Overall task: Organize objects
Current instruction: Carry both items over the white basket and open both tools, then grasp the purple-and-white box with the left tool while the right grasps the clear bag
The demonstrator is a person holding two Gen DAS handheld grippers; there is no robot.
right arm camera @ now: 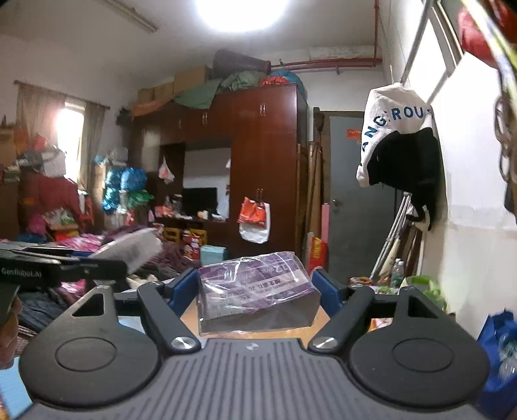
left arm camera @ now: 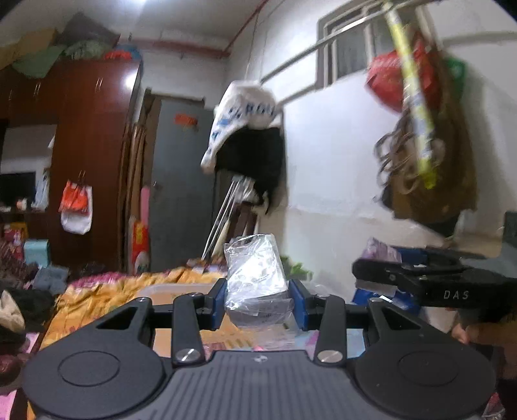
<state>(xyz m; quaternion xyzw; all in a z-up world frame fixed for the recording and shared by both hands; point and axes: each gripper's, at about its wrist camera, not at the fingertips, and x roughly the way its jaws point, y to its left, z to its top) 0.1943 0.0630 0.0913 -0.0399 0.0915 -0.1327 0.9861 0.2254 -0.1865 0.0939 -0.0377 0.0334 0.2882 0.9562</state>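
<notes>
Left gripper [left arm camera: 257,302] clamps an upright plastic-wrapped pack [left arm camera: 255,278]; right gripper [right arm camera: 255,290], beside it, holds a purple wrapped pack [right arm camera: 255,284] crosswise, jaws apparently touching.

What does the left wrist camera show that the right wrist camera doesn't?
Only the left wrist view shows the left gripper with its jaws closed on a clear-wrapped pack, and a red bag hanging by the window. Only the right wrist view shows the right gripper with a purple-printed wrapped pack between its jaws, though contact is unclear, plus a curtained window and the ceiling light. Both show the dark red wardrobe, the grey door and the white lettered bag on the wall.
</notes>
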